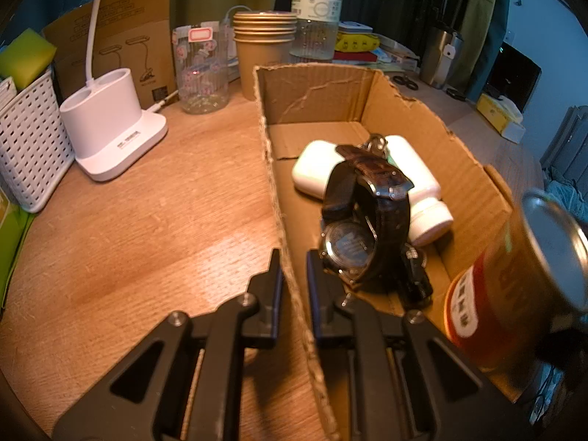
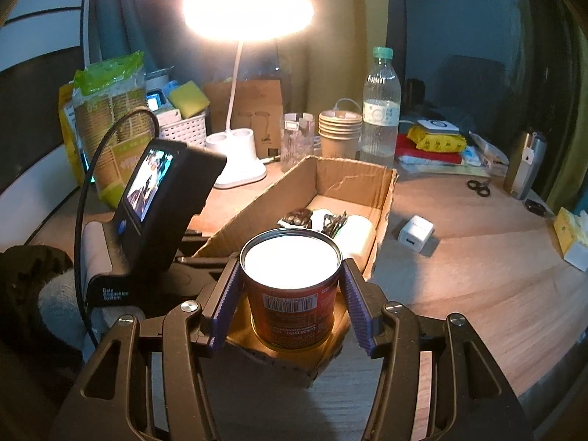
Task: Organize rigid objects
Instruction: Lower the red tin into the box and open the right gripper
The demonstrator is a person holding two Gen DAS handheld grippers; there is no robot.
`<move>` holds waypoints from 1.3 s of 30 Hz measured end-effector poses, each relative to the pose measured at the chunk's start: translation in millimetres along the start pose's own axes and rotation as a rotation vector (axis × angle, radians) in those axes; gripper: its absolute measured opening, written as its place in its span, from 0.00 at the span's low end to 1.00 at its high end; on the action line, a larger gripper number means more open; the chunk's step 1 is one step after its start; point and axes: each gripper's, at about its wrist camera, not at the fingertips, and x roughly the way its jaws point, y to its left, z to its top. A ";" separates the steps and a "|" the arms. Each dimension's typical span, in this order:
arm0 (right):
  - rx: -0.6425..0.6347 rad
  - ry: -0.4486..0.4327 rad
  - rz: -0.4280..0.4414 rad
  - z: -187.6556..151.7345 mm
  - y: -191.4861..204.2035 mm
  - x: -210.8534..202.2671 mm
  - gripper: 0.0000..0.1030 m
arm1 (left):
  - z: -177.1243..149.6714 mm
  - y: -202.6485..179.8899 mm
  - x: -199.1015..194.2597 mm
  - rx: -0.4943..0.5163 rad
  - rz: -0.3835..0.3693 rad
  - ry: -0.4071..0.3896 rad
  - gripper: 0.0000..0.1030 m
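Note:
An open cardboard box (image 1: 404, 117) lies on the wooden table. It holds a dark-strapped wristwatch (image 1: 367, 220), a white case (image 1: 316, 169), a white bottle (image 1: 422, 191) and a small black object (image 1: 417, 279). My left gripper (image 1: 294, 268) is shut on the box's left wall (image 1: 273, 183). My right gripper (image 2: 290, 290) is shut on a red tin can (image 2: 290, 294), upright at the box's near end (image 2: 312, 364). The can shows at the right in the left wrist view (image 1: 514, 286).
A white lamp base (image 1: 110, 128), white basket (image 1: 29, 147), patterned glass (image 1: 202, 70), stacked paper cups (image 1: 262, 47) and water bottle (image 1: 318, 11) stand behind the box. A white charger (image 2: 415, 235), scissors (image 2: 479, 187) and a steel flask (image 2: 525, 165) are to the right.

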 end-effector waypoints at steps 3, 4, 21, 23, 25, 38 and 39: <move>0.003 0.012 0.008 -2.6 0.3 0.3 0.56 | 0.0 0.0 0.0 0.000 0.000 0.000 0.13; 0.004 0.016 0.011 -3.1 0.3 0.2 0.56 | 0.0 -0.4 -0.1 0.000 0.000 0.000 0.13; -0.030 0.101 0.015 -8.9 4.3 10.0 0.56 | 0.0 -0.1 0.0 0.000 0.000 0.000 0.13; -0.032 0.105 0.014 -9.1 3.8 10.5 0.56 | 0.0 -0.3 -0.1 0.000 0.001 0.000 0.13; -0.031 0.105 0.018 -8.5 3.1 10.4 0.57 | -0.1 -0.2 0.0 0.000 0.000 0.000 0.13; -0.011 0.071 0.013 -4.9 -6.2 2.6 0.65 | 0.0 0.1 0.4 0.000 0.000 0.001 0.13; -0.007 0.069 0.010 -4.5 -8.1 2.4 0.65 | 0.0 0.1 0.4 -0.001 0.000 0.001 0.13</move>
